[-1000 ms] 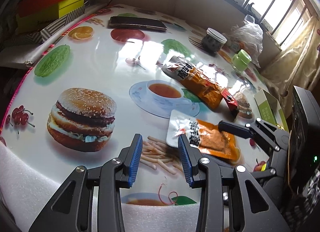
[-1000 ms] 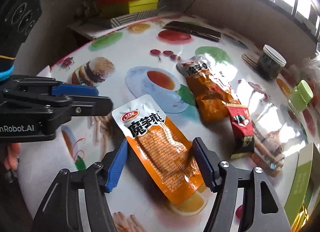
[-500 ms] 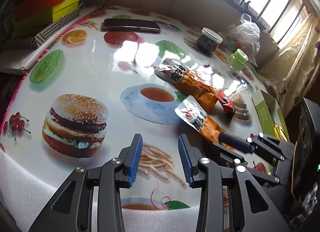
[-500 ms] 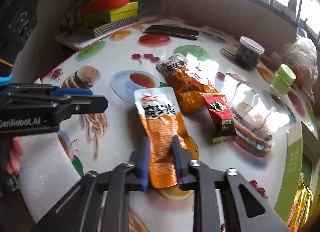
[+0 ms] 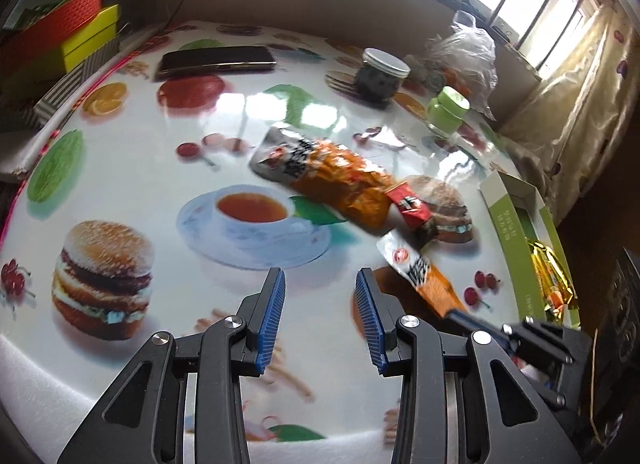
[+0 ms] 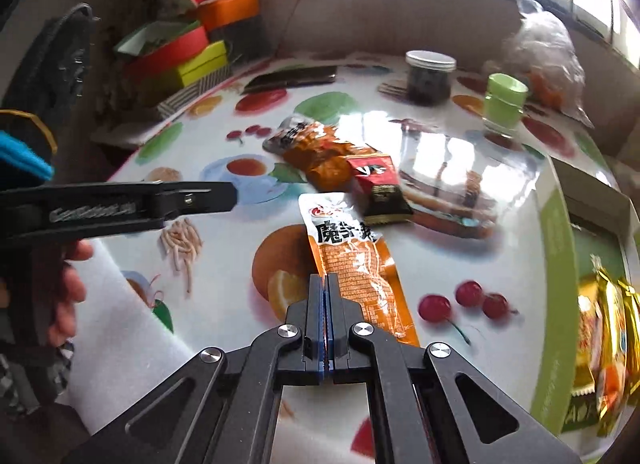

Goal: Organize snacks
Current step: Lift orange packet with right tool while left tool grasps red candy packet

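The orange snack packet (image 6: 354,264) lay with its long axis running away from the right gripper (image 6: 325,284), white printed end farthest out, near the red-and-black packet (image 6: 378,188), and its near edge pinched between the blue pads (image 6: 319,304). The jaws had just been closing and now stood pressed together on the film, with no gap showing. The green box (image 6: 554,264), already holding gold-wrapped snacks (image 6: 608,336), sat off to the right of the packet, at the table edge, so the coming move probably turned on carrying the packet sideways to the right and over the box wall (the packet seemed lifted off the printed tablecloth (image 6: 460,272) at its gripped end, though how far could not be told). The right hand was plainly nearer to both packet and box. It pointed steeply down along the packet. The left gripper (image 5: 320,316) hung over the tablecloth to the left, jaws partly open with nothing between them, also angled down. A second, crumpled orange packet (image 5: 332,180) lay farther out.
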`<state>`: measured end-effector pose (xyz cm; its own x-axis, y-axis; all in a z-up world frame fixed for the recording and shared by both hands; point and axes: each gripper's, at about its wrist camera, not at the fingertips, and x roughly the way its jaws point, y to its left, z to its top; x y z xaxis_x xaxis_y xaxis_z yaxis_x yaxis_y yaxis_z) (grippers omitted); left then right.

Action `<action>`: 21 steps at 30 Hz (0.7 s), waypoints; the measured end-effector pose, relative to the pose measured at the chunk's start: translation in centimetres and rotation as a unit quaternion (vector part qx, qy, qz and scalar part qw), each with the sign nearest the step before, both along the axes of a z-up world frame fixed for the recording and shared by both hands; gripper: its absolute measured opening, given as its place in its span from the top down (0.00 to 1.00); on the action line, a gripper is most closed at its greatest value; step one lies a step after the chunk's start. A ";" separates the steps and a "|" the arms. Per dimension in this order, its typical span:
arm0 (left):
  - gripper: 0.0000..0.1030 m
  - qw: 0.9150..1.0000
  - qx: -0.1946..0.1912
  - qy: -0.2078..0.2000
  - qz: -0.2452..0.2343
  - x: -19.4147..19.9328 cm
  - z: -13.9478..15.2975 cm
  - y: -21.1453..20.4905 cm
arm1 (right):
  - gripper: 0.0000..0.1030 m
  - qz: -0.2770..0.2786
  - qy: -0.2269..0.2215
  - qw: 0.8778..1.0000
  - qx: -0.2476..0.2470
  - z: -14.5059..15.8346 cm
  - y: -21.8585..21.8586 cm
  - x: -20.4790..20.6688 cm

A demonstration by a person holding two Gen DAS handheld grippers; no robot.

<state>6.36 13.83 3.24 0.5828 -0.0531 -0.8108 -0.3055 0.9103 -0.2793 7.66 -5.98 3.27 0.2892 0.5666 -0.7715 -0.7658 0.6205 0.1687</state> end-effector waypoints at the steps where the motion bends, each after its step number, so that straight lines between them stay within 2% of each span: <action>1: 0.63 1.000 -0.002 -0.001 -0.004 0.4 0.1 -0.2 | 0.99 -0.005 0.001 1.000 0.005 0.2 -0.4 -0.2; 10: 0.63 0.999 -0.014 -0.002 -0.032 3.1 0.2 -2.4 | 0.99 -0.058 0.018 0.997 0.047 1.1 -4.5 0.1; 15: 0.63 0.999 -0.018 -0.005 -0.045 4.7 0.0 -3.5 | 0.99 -0.073 0.014 0.996 0.056 1.6 -5.8 -0.2; 18: 0.63 0.998 -0.011 0.005 -0.068 6.0 -0.3 -4.6 | 0.99 -0.090 0.015 0.994 0.058 1.7 -6.8 -0.1; 21: 0.63 0.997 -0.023 0.010 -0.073 7.0 -0.7 -5.1 | 0.99 -0.099 0.018 0.993 0.062 1.7 -7.7 -0.1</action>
<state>13.39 8.69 2.53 0.5496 -0.1739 -0.8171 -0.1758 0.9321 -0.3166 7.61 -13.65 5.01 0.3790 0.5924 -0.7109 -0.6226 0.7316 0.2778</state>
